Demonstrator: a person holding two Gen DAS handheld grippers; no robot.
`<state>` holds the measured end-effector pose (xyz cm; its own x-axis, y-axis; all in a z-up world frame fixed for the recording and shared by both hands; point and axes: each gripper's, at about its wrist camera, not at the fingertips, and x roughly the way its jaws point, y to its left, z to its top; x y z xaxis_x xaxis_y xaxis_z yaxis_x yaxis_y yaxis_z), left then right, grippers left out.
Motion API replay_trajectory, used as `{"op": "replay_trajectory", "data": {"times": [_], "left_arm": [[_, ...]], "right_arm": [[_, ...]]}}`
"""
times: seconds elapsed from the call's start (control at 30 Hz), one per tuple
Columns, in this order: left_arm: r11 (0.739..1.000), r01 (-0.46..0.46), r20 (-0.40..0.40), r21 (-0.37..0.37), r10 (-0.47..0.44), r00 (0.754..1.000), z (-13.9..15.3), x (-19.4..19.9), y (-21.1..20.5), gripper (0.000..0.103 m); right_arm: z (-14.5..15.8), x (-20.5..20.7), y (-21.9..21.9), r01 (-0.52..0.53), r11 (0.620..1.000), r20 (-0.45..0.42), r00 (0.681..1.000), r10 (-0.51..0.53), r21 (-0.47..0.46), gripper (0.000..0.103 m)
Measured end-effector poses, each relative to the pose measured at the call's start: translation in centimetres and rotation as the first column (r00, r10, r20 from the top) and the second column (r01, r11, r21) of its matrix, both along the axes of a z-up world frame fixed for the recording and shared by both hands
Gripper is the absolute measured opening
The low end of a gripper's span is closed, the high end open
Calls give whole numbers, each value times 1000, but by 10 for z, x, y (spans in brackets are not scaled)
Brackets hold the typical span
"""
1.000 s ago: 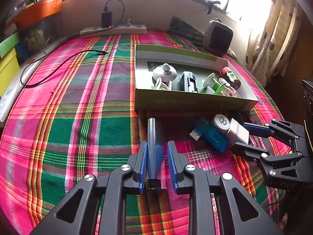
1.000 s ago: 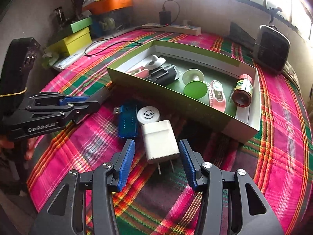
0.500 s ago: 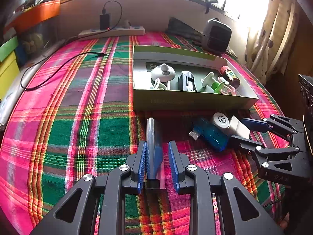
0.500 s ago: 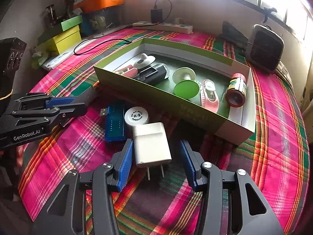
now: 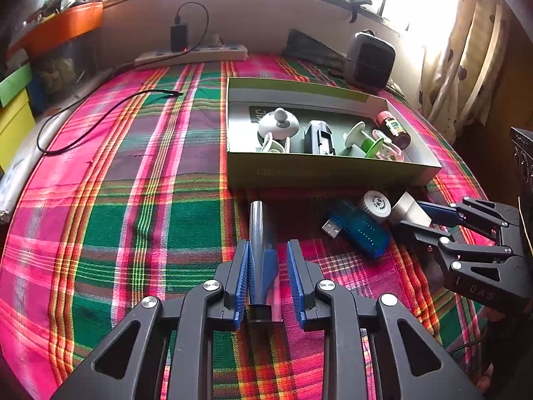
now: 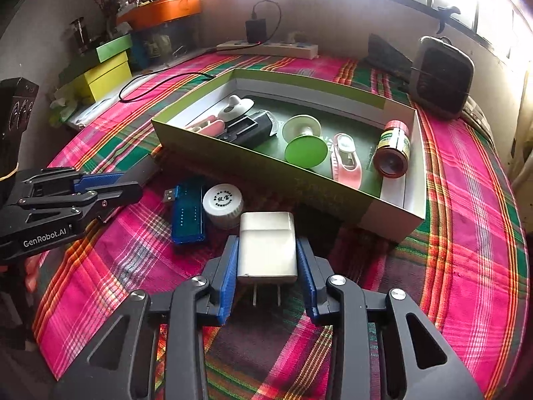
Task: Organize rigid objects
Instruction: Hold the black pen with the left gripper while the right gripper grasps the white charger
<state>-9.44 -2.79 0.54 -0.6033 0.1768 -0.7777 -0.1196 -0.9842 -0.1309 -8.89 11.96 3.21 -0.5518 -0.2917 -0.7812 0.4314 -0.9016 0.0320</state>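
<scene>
My right gripper (image 6: 268, 260) is shut on a white plug adapter (image 6: 268, 245), prongs toward the camera, just in front of the green box (image 6: 233, 163). My left gripper (image 5: 266, 270) straddles a dark tube with a blue end (image 5: 260, 243) lying on the cloth; the left pad touches it, the right pad stands a little off. A blue USB stick (image 6: 188, 215) and a white round cap (image 6: 222, 201) lie between the grippers. The box (image 5: 326, 173) holds a green spool (image 6: 304, 146), a pink piece, a brown jar (image 6: 393, 150) and a black block.
The plaid cloth (image 5: 140, 200) covers the bed. A black speaker (image 6: 439, 80) stands behind the box. A power strip with charger (image 5: 193, 53) and a loose cable (image 5: 100, 116) lie at the back. Yellow and green boxes (image 6: 103, 70) stand at left.
My right gripper has moved forward and closed on the white plug adapter. My left gripper has stayed around the dark tube, its jaws nearly unchanged.
</scene>
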Motion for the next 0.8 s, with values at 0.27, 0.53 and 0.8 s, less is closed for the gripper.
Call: {"op": "replay_trajectory", "data": {"times": [0.27,0.53,0.8], "left_arm": [[1000,-9,-2,-10,9,1000,0,0,-2,18],[1000,-10,-4,-16,10,1000,0,0,-1,17],[1000,-10,-3,-12,10,1000,0,0,-2,17]], "right_arm": [[0,2,1,5,1000,-3,1000,-5,3,35],[0,3,1,8,1000,-2,1000,-8,1,35],[0,4,2,15,1000,-1,1000,-15,-2,35]]}}
